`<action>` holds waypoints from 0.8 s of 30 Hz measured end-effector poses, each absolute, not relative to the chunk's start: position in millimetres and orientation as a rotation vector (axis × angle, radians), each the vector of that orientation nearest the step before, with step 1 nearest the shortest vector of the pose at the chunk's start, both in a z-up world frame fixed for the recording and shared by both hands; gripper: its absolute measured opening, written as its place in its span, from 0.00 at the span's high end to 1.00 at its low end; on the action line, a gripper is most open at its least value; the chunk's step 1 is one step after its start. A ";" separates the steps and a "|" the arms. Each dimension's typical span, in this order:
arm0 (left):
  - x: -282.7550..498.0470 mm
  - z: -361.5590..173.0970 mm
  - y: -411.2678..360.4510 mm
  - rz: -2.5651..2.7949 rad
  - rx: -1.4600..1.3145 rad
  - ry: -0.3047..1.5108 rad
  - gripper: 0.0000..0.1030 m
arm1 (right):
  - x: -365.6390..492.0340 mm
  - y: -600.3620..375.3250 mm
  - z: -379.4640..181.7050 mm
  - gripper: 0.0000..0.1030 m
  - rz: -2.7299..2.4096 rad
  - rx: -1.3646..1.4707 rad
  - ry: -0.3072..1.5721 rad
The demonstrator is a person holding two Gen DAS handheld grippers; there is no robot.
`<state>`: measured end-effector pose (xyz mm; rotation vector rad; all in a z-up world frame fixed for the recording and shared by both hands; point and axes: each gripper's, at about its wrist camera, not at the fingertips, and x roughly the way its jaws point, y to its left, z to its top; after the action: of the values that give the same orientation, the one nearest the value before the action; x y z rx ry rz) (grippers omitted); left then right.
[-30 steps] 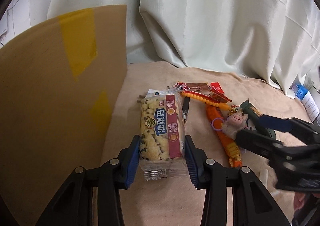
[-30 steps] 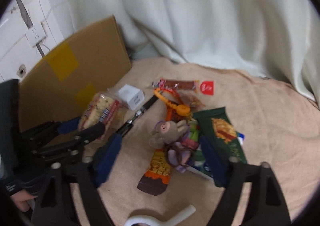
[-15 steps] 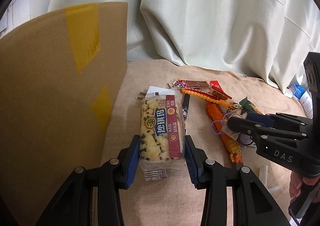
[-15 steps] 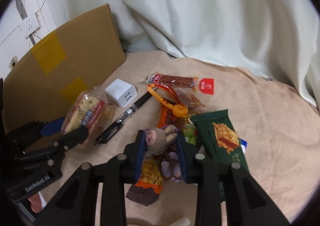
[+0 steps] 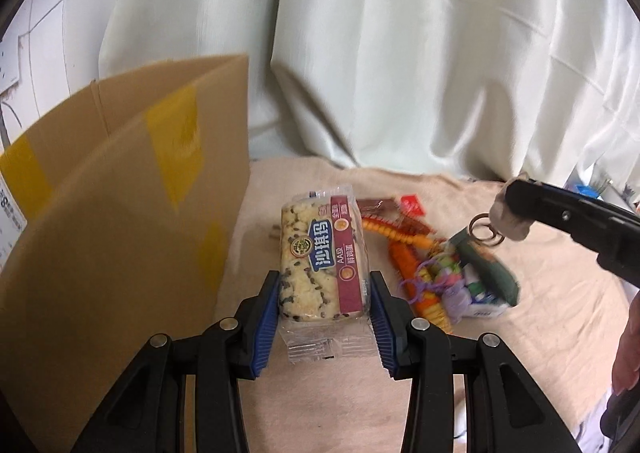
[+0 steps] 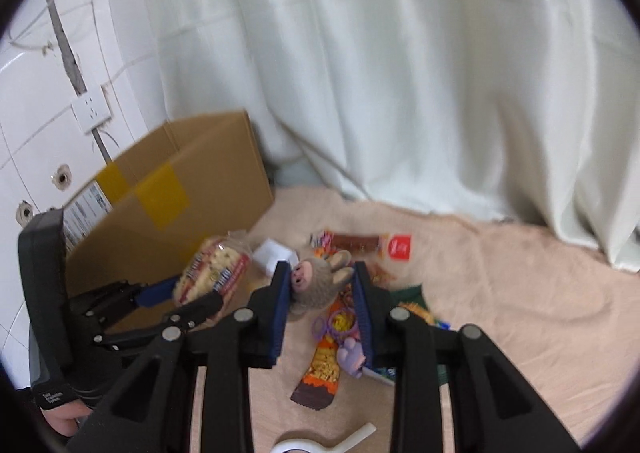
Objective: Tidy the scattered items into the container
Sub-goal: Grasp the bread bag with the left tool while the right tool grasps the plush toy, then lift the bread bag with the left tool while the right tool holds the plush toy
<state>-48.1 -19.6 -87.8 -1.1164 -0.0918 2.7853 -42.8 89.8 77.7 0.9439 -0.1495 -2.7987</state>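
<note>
My left gripper (image 5: 324,293) is shut on a wrapped snack cake (image 5: 322,261), lifted above the beige cloth beside the cardboard box (image 5: 120,213). In the right wrist view the same cake (image 6: 214,273) sits in the left gripper (image 6: 188,291) near the box (image 6: 176,197). My right gripper (image 6: 322,293) is shut on a grey plush keychain (image 6: 320,283), held above the pile of snacks. From the left wrist view the plush (image 5: 510,219) hangs in the right gripper (image 5: 516,209) with metal rings below it.
On the cloth lie an orange snack packet (image 6: 328,357), a green packet (image 5: 486,271), a white charger (image 6: 276,255), a red-brown bar (image 6: 356,241) and a purple toy (image 6: 352,353). A white tape holder (image 6: 320,443) sits near the front. White curtain (image 6: 400,73) behind.
Both grippers have risen off the cloth: the left carries the cake higher beside the box, and the right, which shut on the plush half a second ago, has lifted it.
</note>
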 end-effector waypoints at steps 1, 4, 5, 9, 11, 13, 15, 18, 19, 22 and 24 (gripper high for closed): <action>-47.4 -83.6 -19.0 2.787 -1.104 -0.091 0.58 | -40.3 90.2 81.8 0.67 -2.801 0.932 -0.148; -44.0 -68.0 -14.4 2.793 -1.077 -0.063 0.58 | -33.9 93.4 92.3 0.67 -2.819 0.907 -0.147; -42.9 -63.8 -13.7 2.791 -1.065 -0.067 0.58 | -31.9 94.6 94.5 0.67 -2.825 0.902 -0.146; -41.2 -59.8 -8.7 2.797 -1.069 -0.028 0.60 | -28.3 100.5 93.1 0.67 -2.830 0.916 -0.168; -41.8 -70.5 -11.4 2.812 -1.095 -0.016 0.59 | -25.5 103.8 87.9 0.67 -2.825 0.931 -0.184; -43.7 -85.9 -18.9 2.750 -1.186 -0.103 0.59 | -21.9 105.5 81.2 0.67 -2.825 0.954 -0.195; -39.8 -94.0 -24.7 2.657 -1.236 -0.225 0.58 | -20.3 108.7 73.5 0.67 -2.822 0.984 -0.213; -22.4 -97.6 -17.0 2.654 -1.296 -0.194 0.27 | -16.6 114.3 64.5 0.67 -2.815 1.013 -0.240; -17.4 -99.9 -11.4 2.654 -1.326 -0.163 0.21 | -15.6 116.3 61.8 0.67 -2.813 1.021 -0.249; -2.9 -109.4 2.6 2.626 -1.357 -0.166 0.19 | -14.8 121.5 57.2 0.67 -2.812 1.031 -0.273; -0.4 -122.5 15.6 2.606 -1.413 -0.132 0.19 | -14.7 123.0 55.9 0.66 -2.811 1.037 -0.278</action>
<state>-0.4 15.6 -122.5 -1.4131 -0.1315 2.6061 -14.7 123.0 55.9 1.0367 -0.2781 -2.8110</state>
